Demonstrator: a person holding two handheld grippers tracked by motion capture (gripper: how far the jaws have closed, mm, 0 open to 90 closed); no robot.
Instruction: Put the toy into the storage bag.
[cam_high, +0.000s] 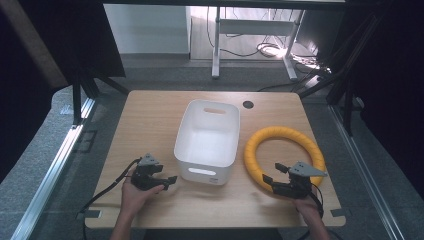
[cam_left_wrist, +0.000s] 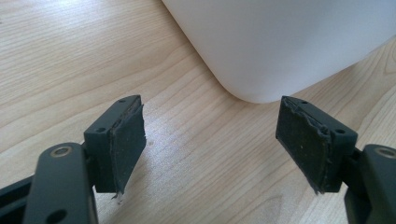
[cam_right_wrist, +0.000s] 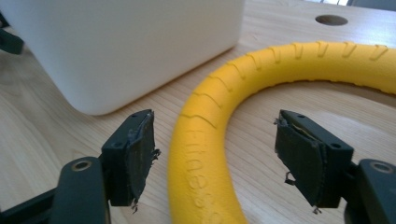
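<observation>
Two grippers are waiting low over the table (cam_high: 150, 115). The right gripper (cam_right_wrist: 215, 154) is straddling the near arc of the ring (cam_right_wrist: 201, 177) with jaws spread wide, pads not yet pressing, likely lining up a grasp. The ring is lying flat just right of the bin (cam_high: 207, 137). The left gripper (cam_left_wrist: 210, 140) is resting open and empty beside the bin's corner.
</observation>
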